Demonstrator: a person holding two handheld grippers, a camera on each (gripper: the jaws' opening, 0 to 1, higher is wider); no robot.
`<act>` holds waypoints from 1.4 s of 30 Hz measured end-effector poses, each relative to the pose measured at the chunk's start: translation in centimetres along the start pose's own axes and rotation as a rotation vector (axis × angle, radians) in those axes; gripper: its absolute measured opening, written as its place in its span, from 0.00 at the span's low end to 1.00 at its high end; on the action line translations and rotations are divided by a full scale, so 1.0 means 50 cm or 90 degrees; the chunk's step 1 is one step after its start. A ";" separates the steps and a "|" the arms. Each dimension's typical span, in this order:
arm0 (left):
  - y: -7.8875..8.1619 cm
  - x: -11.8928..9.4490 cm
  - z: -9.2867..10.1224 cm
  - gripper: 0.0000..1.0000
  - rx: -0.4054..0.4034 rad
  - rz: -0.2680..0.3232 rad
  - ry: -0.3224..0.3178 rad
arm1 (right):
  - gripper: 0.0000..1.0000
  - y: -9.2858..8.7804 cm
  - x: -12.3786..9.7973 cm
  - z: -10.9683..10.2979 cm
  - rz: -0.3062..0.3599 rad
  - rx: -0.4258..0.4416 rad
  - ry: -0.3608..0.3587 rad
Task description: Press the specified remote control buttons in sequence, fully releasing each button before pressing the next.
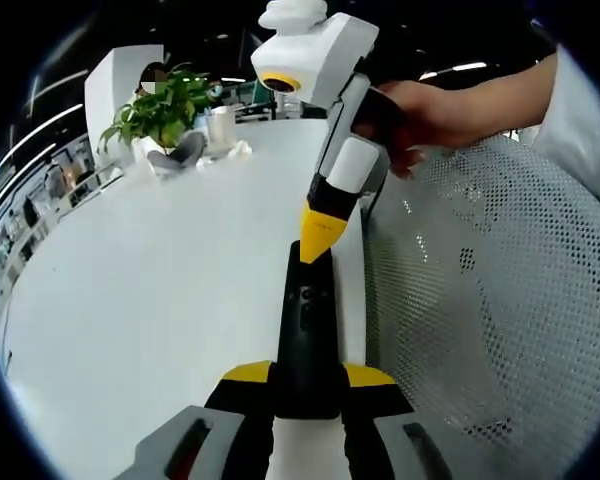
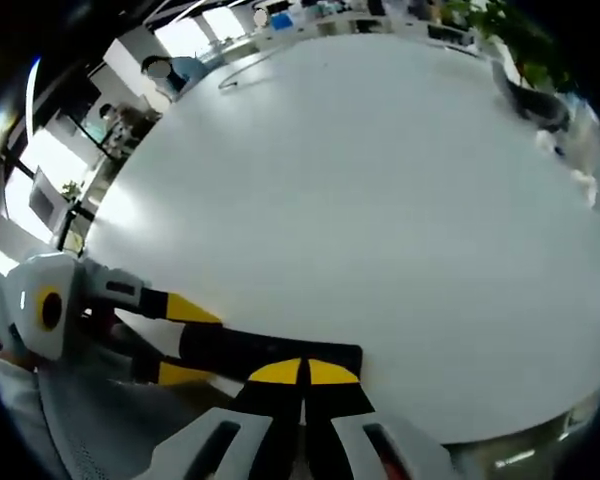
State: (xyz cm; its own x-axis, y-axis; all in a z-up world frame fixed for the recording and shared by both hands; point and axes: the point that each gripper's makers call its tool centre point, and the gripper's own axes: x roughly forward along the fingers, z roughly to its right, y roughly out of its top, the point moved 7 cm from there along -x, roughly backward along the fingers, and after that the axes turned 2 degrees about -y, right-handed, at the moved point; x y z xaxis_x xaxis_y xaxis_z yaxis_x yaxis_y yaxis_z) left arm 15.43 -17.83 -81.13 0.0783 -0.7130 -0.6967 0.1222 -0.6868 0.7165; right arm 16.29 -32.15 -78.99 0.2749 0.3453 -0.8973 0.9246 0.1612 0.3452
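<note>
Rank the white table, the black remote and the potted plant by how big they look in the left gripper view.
1. White table, by far the largest.
2. Black remote.
3. Potted plant, though it stands far off at the table's back, so nearness inflates the remote and their true order is unsure.

A white round table (image 1: 150,300) spreads across both views, glossy and bright under ceiling strip lights (image 1: 468,67). At its far side in the left gripper view stand a green plant (image 1: 160,108) and, just beside it, a clear glass (image 1: 220,128) — behind them a white pillar (image 1: 120,85) and shelves (image 1: 50,185) along the dim room's edge. A grey mesh chair back (image 1: 490,290) rises close beside the table's near edge, and in the right gripper view bright windows (image 2: 195,35) light the far side of the room — more desks (image 2: 320,18) lie beyond the table.
</note>
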 end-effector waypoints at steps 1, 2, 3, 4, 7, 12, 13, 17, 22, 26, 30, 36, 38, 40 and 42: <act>0.000 0.000 0.000 0.24 0.000 -0.001 0.000 | 0.00 0.000 0.000 -0.001 0.000 -0.002 -0.001; 0.001 0.000 0.000 0.24 0.001 -0.002 0.000 | 0.00 0.000 0.000 -0.003 -0.001 -0.009 -0.004; 0.001 0.000 0.000 0.24 0.000 -0.003 0.001 | 0.00 0.000 0.000 -0.003 -0.001 -0.011 -0.006; 0.001 0.000 0.000 0.24 0.000 -0.003 0.001 | 0.00 0.000 0.001 -0.002 -0.001 -0.014 -0.007; 0.000 0.000 -0.001 0.24 -0.001 -0.003 0.001 | 0.00 0.000 0.000 -0.002 -0.001 -0.015 -0.006; 0.000 0.000 -0.001 0.24 -0.001 -0.002 0.001 | 0.00 0.001 0.001 -0.004 -0.002 -0.029 -0.013; 0.000 0.000 -0.001 0.24 -0.001 -0.002 0.000 | 0.00 0.001 0.001 -0.003 -0.002 -0.028 -0.013; 0.000 0.000 -0.002 0.24 0.000 0.000 0.000 | 0.00 0.002 0.001 -0.001 -0.002 -0.021 -0.009; 0.000 0.000 -0.002 0.24 0.000 0.001 0.000 | 0.00 0.003 0.000 -0.006 -0.007 -0.045 -0.014; 0.000 0.000 -0.002 0.24 0.000 0.002 -0.001 | 0.00 0.007 0.000 -0.010 0.010 -0.079 -0.018; 0.000 0.000 -0.002 0.24 0.001 0.001 -0.001 | 0.00 0.015 -0.005 -0.017 0.042 -0.074 0.005; 0.000 0.000 -0.002 0.24 0.002 0.001 -0.001 | 0.00 0.018 0.001 -0.012 0.049 -0.058 0.017; 0.000 0.001 -0.002 0.24 0.002 0.001 -0.001 | 0.00 0.019 0.001 -0.016 0.060 -0.063 0.018; 0.000 0.001 -0.002 0.24 0.002 0.001 -0.001 | 0.00 0.018 0.004 -0.015 0.057 -0.071 0.011; 0.000 0.001 -0.002 0.24 0.002 0.001 -0.001 | 0.00 0.017 0.005 -0.016 0.054 -0.076 0.007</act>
State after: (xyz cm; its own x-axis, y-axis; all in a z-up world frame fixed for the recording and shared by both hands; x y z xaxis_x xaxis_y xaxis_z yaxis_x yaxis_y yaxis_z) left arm 15.55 -17.84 -81.16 0.0765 -0.7145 -0.6954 0.1195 -0.6859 0.7179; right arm 16.94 -31.21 -78.68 0.3476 0.3727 -0.8604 0.8598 0.2393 0.4511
